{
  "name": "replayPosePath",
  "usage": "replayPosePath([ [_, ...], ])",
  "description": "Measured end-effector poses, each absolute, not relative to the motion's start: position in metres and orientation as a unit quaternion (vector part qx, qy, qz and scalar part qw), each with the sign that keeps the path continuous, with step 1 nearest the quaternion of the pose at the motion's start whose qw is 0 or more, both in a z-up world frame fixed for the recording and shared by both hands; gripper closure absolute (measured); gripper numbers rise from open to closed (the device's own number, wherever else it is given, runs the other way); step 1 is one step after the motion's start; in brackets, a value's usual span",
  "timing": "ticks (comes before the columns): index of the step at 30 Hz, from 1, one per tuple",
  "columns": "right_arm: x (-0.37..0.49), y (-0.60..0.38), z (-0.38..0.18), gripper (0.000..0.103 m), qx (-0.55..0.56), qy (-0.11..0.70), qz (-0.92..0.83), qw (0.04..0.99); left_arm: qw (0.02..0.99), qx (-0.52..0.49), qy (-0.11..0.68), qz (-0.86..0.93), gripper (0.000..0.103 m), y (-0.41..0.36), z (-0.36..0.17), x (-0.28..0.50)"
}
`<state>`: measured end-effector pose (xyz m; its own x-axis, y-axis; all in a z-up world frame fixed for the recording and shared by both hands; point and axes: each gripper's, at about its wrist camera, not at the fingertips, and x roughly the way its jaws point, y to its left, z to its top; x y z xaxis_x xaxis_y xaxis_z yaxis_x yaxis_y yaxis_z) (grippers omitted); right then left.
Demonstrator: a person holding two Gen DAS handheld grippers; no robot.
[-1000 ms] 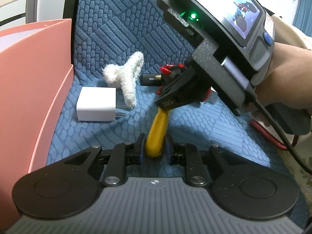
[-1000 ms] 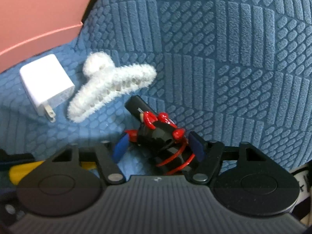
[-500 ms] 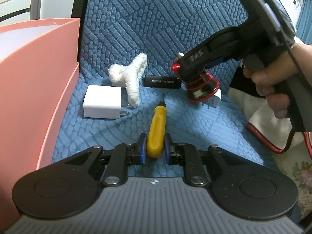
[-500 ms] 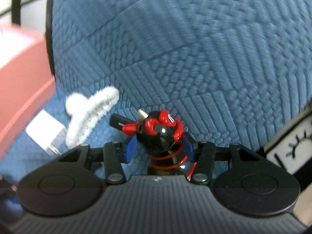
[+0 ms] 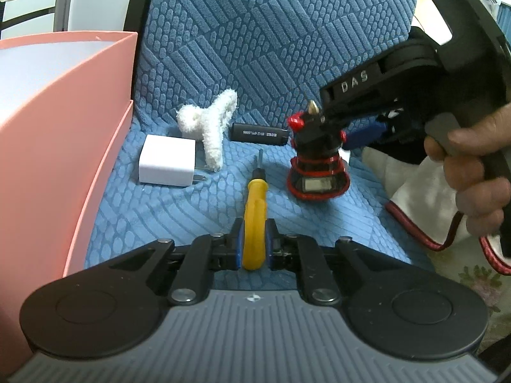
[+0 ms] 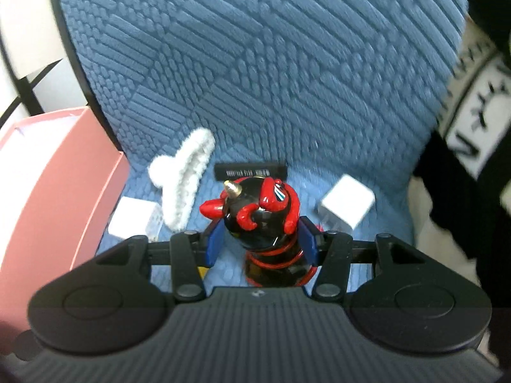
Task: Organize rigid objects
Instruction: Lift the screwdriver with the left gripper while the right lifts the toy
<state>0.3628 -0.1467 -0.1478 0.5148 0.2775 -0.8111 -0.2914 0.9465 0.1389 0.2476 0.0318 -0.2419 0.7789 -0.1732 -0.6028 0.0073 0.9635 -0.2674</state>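
My left gripper (image 5: 254, 239) is shut on the handle of a yellow screwdriver (image 5: 255, 210), whose tip points away over the blue seat cushion (image 5: 179, 210). My right gripper (image 6: 261, 241) is shut on a black and red figurine (image 6: 262, 217), its blue pads pressing on both sides. In the left wrist view the figurine (image 5: 316, 156) hangs tilted just over the cushion, its underside showing. A person's hand (image 5: 472, 172) grips the right gripper's handle.
A white charger (image 5: 167, 166), a fluffy white hair claw (image 5: 210, 127) and a black stick (image 5: 258, 133) lie at the back of the seat. A second white charger (image 6: 348, 204) lies to the right. A pink box (image 5: 64, 127) stands on the left. A red cable (image 5: 415, 223) trails at right.
The right gripper closed on the figurine, rolled upright and lifted it away to the right. The left gripper's pads closed onto the screwdriver handle.
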Motion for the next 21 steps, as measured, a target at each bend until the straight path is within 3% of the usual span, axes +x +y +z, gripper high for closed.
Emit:
replayPosePath([
  [5,0.346,-0.153,-0.146,0.050,0.023,0.471,0.145,0.870,0.933,-0.123,0.335,-0.046,0.094,0.029,-0.236,0.241],
  [14,0.299,-0.163,-0.142,0.050,0.084,0.458,0.095,0.880,0.937,-0.089,0.334,-0.052,0.092,0.025,-0.238,0.237],
  [18,0.288,-0.173,-0.141,0.050,0.120,0.464,0.080,0.874,0.938,-0.063,0.339,-0.045,0.072,0.022,-0.243,0.238],
  [21,0.282,-0.175,-0.139,0.050,0.131,0.463,0.070,0.874,0.939,-0.059,0.337,-0.044,0.071,0.022,-0.245,0.241],
])
